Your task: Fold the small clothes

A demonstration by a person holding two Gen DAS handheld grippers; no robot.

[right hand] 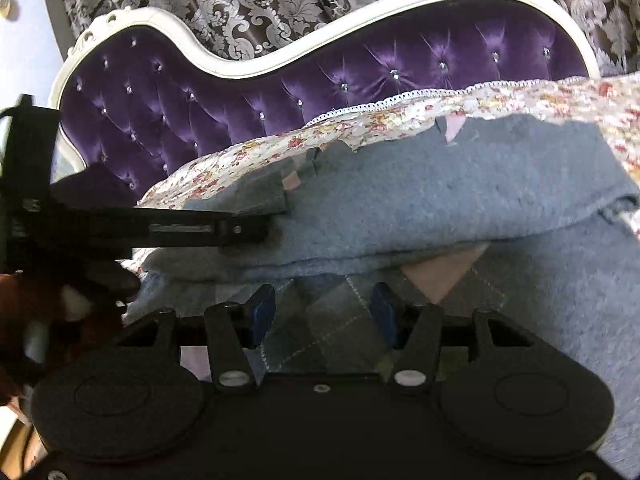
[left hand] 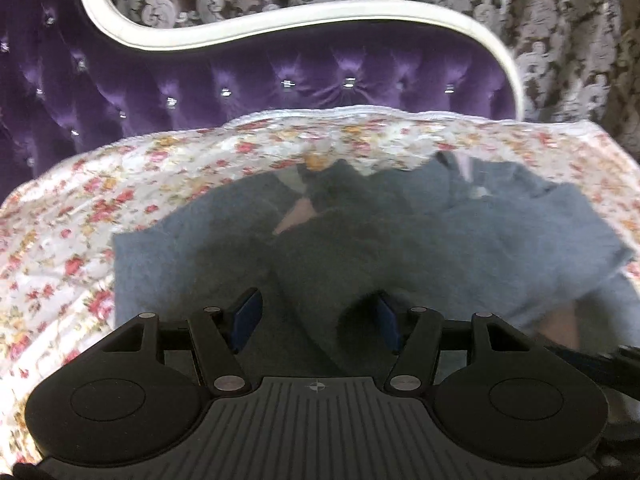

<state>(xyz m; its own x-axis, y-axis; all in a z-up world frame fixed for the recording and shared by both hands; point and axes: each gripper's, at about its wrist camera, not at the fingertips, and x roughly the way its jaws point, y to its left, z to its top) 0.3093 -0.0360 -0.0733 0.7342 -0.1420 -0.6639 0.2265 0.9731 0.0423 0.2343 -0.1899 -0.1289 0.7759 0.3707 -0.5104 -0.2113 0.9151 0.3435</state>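
Observation:
A small grey-blue knitted garment (left hand: 360, 232) with a pink and grey argyle pattern lies on a floral sheet (left hand: 80, 208). My left gripper (left hand: 318, 320) stands open with a raised fold of the knit between its blue pads. My right gripper (right hand: 324, 316) is open over the argyle part of the garment (right hand: 440, 200), with cloth lying between its pads. The left gripper (right hand: 276, 216) reaches in from the left in the right wrist view, against a folded-over flap of the garment.
A purple tufted sofa back (left hand: 240, 80) with a white frame rises behind the sheet (right hand: 320, 136). Patterned damask curtains (right hand: 260, 4) hang behind it. The person's hand (right hand: 48, 308) shows at the left edge.

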